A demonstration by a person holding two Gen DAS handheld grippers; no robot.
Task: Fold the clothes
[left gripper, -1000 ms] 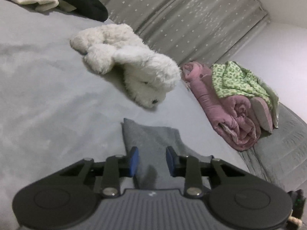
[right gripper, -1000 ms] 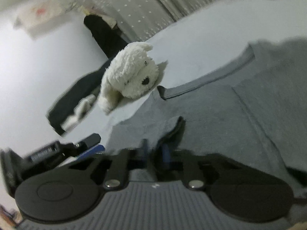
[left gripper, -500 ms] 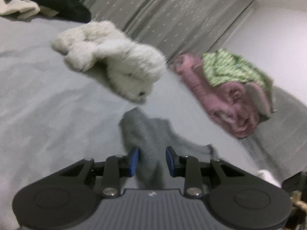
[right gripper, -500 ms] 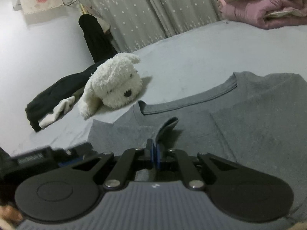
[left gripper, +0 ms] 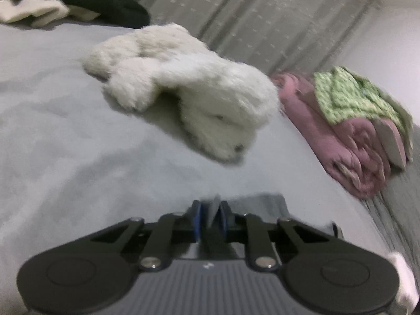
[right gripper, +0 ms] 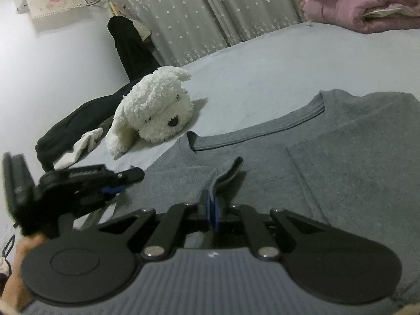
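The left gripper has its blue pads pressed together on a thin fold of the grey sweater; half a second ago those pads stood apart with the cloth lying loose between them. The right gripper is likewise clamped on a raised flap of the same grey sweater, as it already was half a second ago. In the right wrist view the left gripper sits low at the left, over the sweater's near left corner, with a bare hand under its black body.

The sweater lies spread flat on the grey bed sheet, neckline toward the far side, with one side already folded over onto the body. Since the earlier left wrist picture the visible grey cloth has shrunk to a short strip just past the pads, and the view is blurred.

Just beyond the neckline lies a white plush dog, close to the sweater but not touching it. Behind it are a black garment and a white sock. At the far right a pink quilt is rolled up with a green patterned cloth on top, well apart from the sweater. A grey star-print curtain hangs at the back
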